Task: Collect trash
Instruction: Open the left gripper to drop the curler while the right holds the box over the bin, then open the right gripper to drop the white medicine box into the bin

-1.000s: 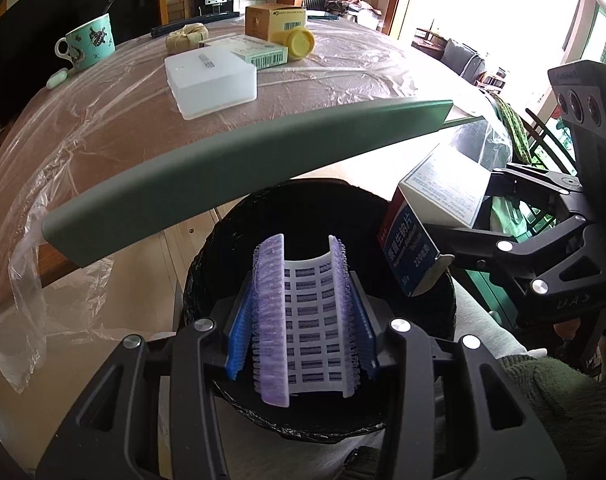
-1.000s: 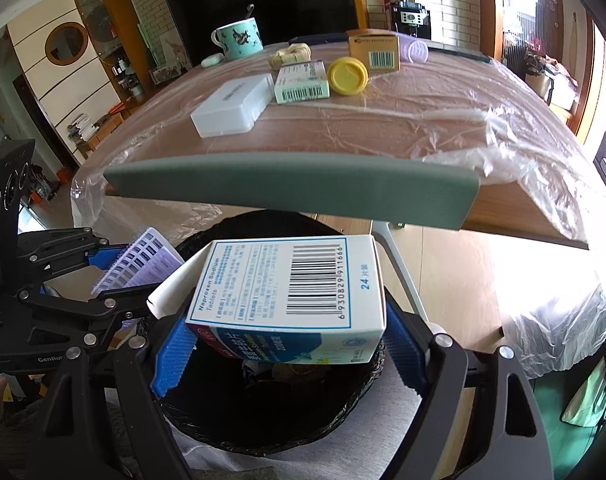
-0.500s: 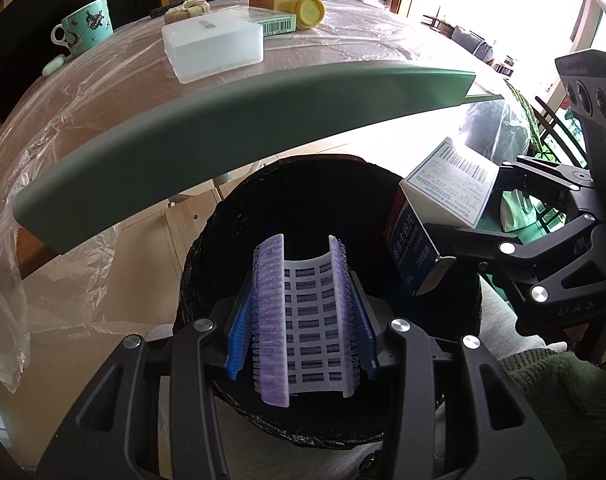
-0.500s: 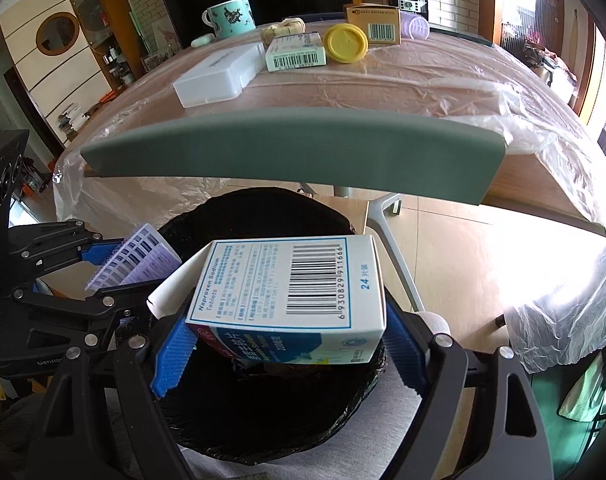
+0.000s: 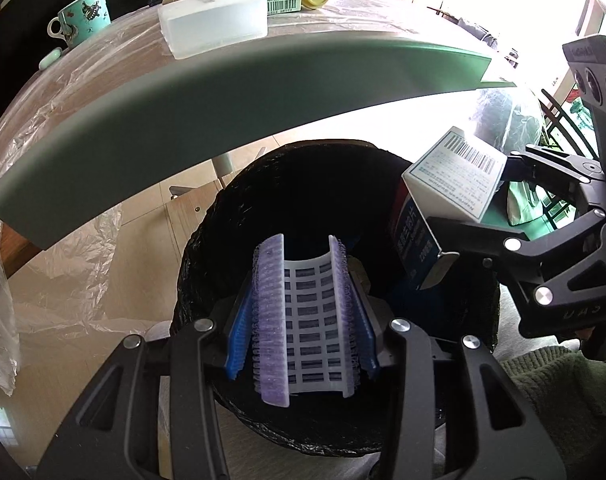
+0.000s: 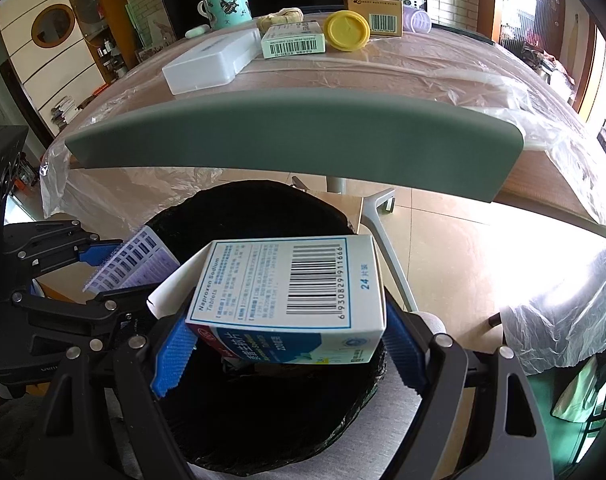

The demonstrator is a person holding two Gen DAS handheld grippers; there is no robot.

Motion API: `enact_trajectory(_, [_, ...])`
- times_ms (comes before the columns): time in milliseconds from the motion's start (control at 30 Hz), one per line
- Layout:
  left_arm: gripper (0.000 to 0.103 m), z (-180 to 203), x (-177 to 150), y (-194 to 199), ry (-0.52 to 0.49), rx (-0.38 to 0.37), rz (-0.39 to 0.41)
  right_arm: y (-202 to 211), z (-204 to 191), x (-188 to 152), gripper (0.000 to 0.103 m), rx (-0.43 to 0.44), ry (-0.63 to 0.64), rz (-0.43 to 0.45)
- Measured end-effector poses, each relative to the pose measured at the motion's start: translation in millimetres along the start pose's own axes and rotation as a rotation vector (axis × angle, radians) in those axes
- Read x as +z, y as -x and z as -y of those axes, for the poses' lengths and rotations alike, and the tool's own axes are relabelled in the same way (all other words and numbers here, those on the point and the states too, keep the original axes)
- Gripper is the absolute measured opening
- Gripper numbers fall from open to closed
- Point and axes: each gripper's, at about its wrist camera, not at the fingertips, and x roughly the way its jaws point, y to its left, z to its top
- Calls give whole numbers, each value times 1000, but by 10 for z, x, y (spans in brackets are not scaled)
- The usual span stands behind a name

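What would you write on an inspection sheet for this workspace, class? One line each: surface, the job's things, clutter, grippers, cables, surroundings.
Surface: wooden table under clear plastic sheeting.
Job's things: black-lined trash bin on the floor beside the table; medicine box and curled purple blister sheet both held above its opening.
Clutter: teal mug, white plastic case, green carton, yellow lid, tan carton on the table.
Grippers: left gripper shut on the sheet; right gripper shut on the box.
Cables: nothing seen.
Surroundings: grey chair back over the bin; dark screen, brick wall, bright windows.
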Motion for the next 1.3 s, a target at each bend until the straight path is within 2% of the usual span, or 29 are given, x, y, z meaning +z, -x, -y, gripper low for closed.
enact_trajectory(567, [45, 26, -21, -94, -34, 13, -17, -62, -27, -6, 82, -2, 1, -13])
enact_trajectory(600, [50, 52, -21, -84, -53, -1, -11, -62, -28, -3, 83, 5, 3, -13])
enact_trajectory(633, [69, 76, -18, -77, -69, 5, -6, -49, -32, 0, 84, 12, 7, -8])
enact_trajectory(700, [86, 124, -14, -24, -95, 46, 35, -6, -21, 7, 90, 2, 9, 8])
enact_trajectory(767, [86, 138, -9, 6, -104, 39, 39, 68, -12, 14, 94, -8, 14, 36])
enact_trajectory(900, [87, 119, 16, 123, -103, 56, 50, 264, 32, 36, 95, -10, 29, 76])
enact_trajectory(967, [86, 105, 33, 251, -98, 40, 71, 468, 52, 59, 95, 0, 48, 122])
enact_trajectory(1100, [88, 51, 151, 758, -84, -49, 200, 976, 86, 186, 99, -30, 101, 292])
enact_trajectory(1133, [96, 31, 196, 875, -74, -54, 243, 1124, 109, 252, 99, -57, 109, 357])
enact_trajectory(1233, [101, -29, 382, 1216, -12, -3, 435, 1377, 226, 469, 99, -98, 86, 515])
enact_trajectory(1300, [101, -84, 523, 1262, 40, 32, 495, 1409, 330, 620, 99, -107, 47, 549])
